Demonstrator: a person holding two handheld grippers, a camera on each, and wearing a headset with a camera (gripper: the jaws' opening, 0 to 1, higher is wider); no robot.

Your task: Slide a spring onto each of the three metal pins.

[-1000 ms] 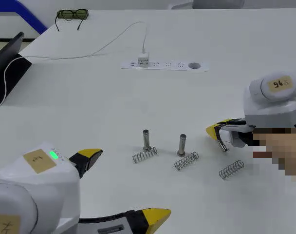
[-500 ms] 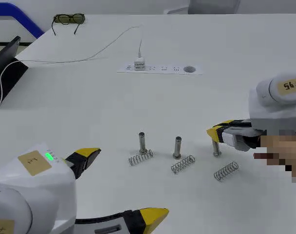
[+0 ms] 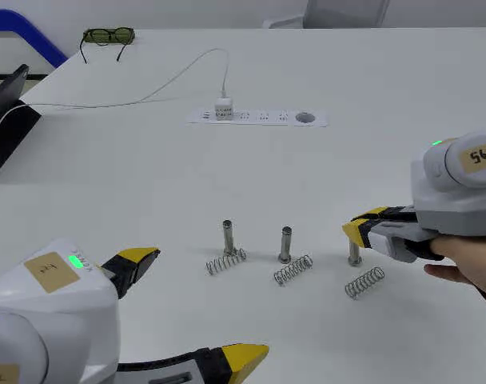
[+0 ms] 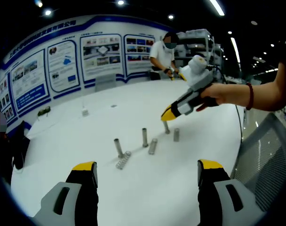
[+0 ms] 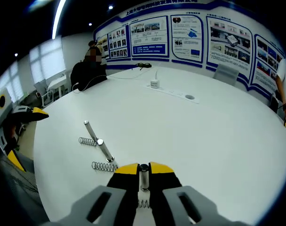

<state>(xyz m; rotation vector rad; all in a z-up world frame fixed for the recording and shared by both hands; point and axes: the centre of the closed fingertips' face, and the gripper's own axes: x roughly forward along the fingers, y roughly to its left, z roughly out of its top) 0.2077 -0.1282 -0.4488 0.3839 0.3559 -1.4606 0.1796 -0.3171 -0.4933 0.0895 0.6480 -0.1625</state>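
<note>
Right gripper view reveals right tool (image 5: 143,168) pinching a pin (image 5: 144,181); left tool (image 4: 146,165) spread

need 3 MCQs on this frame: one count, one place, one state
1. Upright metal pins: A two, B three, C four.
2. The springs lie: A on the table beside the pins, B over the pins, C in a tray.
3. Right gripper: A open above a spring, B shut on the rightmost pin, C parked on the power strip.
Answers: B, three stand in a row; A, each coil lies flat by a pin's base; B, its fingers clamp that pin's top.
</note>
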